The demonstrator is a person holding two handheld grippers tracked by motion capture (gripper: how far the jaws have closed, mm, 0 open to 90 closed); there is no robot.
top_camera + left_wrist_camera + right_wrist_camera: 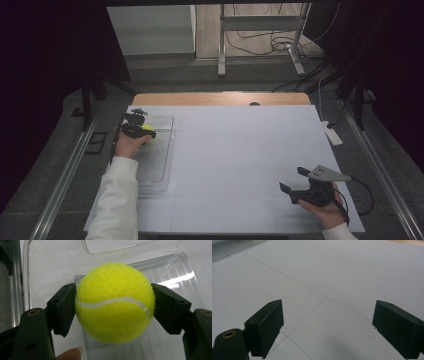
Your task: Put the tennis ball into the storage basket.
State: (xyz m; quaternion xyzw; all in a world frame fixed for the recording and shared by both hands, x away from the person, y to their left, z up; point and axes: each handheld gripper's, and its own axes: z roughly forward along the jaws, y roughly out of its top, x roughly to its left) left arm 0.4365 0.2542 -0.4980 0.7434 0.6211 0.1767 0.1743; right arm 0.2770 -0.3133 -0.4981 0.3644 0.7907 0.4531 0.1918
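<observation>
Tennis ball [115, 302] — light, fuzzy, springy; left gripper [113, 303] fingers pinch its widest girth over clear tray [50, 260]; right gripper [327, 327] fingers wide, empty.

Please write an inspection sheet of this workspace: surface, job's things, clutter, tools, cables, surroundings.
Surface: white table top with thin grid lines, bare wood strip at the far edge.
Job's things: yellow tennis ball; clear plastic container at the table's left.
Clutter: nothing seen.
Tools: left tool shut on the tennis ball, above the container; right tool open, holding nothing, over bare table.
Cables: one trails from the right tool; more lie on the floor behind.
Surroundings: dark curtains, metal stand beyond the table.
</observation>
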